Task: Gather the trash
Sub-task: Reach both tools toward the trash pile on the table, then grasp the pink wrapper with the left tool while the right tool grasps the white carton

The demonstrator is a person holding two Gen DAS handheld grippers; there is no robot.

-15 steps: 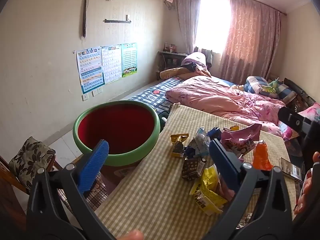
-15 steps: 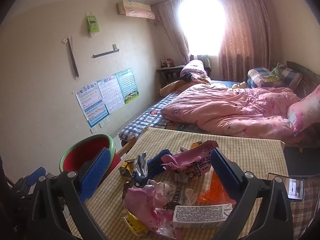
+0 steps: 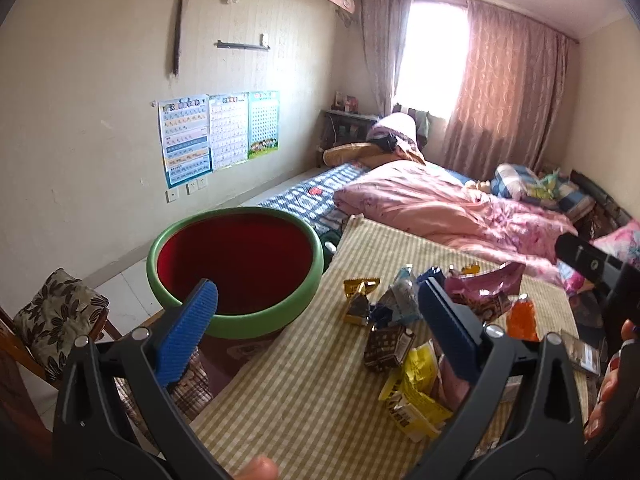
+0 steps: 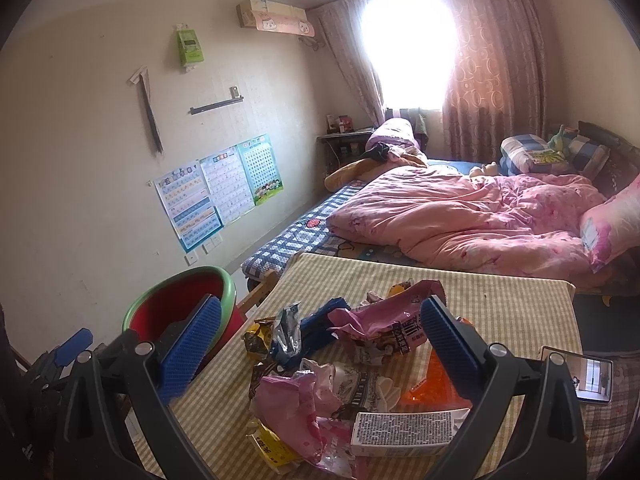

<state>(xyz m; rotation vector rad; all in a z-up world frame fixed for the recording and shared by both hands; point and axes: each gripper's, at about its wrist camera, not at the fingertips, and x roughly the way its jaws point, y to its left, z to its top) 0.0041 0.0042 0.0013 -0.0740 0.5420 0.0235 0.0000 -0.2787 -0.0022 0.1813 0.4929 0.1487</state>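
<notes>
A heap of wrappers lies on the checked tablecloth [image 3: 320, 380]: a pink snack bag [image 4: 384, 324], a crumpled pink wrapper [image 4: 296, 404], a yellow packet [image 3: 416, 392], a brown carton [image 3: 388, 348], a white box [image 4: 404, 432] and an orange pouch [image 3: 520, 316]. A red bin with a green rim [image 3: 236, 264] stands beside the table's left edge. My left gripper [image 3: 320, 312] hangs open above the table's left side, nothing between its pads. My right gripper [image 4: 320, 332] is open over the heap, holding nothing. The right gripper's body [image 3: 592, 264] shows in the left wrist view.
A phone [image 4: 592, 376] lies at the table's right edge. A chair with a floral cushion [image 3: 56, 316] stands at the left. Behind the table is a bed with a pink duvet [image 4: 460, 216]. A person's fingers [image 3: 616, 384] show at the right.
</notes>
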